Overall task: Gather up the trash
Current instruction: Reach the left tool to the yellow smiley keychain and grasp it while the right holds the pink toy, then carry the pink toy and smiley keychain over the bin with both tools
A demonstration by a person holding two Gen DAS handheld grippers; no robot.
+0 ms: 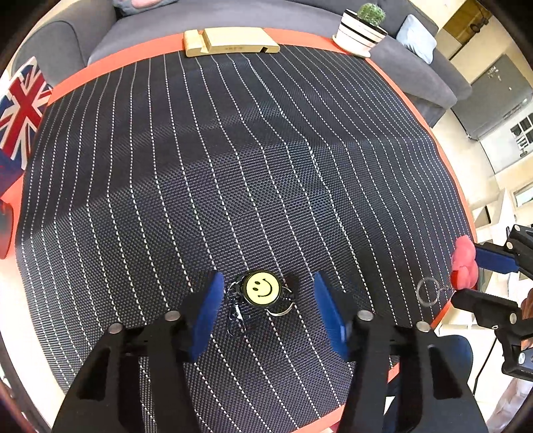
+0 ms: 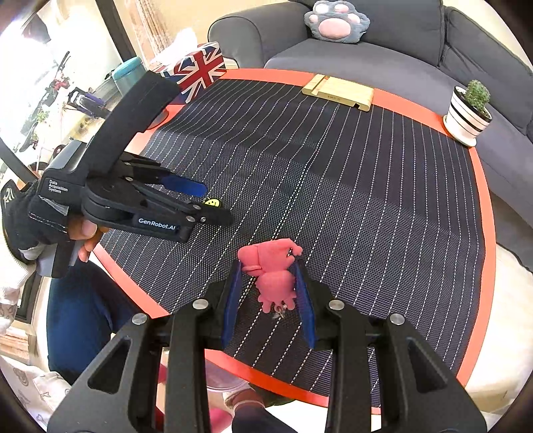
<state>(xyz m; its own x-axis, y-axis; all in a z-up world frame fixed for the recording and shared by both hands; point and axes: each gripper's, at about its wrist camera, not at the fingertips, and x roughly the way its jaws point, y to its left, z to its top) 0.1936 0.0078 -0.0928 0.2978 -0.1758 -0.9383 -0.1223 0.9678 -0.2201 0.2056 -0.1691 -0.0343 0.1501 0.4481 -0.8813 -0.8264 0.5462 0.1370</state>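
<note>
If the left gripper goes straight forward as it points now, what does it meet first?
Most likely the smiley keychain, lying on the mat between the open left gripper fingers; depth is hard to judge.

At the top of my left view I see a wooden phone stand (image 1: 231,41) on the striped mat (image 1: 233,160), a potted cactus (image 1: 362,30) upper right, a Union Jack box (image 1: 20,111) at left, and a grey sofa (image 1: 100,36) behind. My right view shows a paw cushion (image 2: 336,21) at top.

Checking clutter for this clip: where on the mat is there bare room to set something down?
The striped mat is bare across its middle, bordered by the wooden stand, cactus pot and flag box. The near edge is crowded: left gripper around the smiley keychain, right gripper on the pink toy.
</note>
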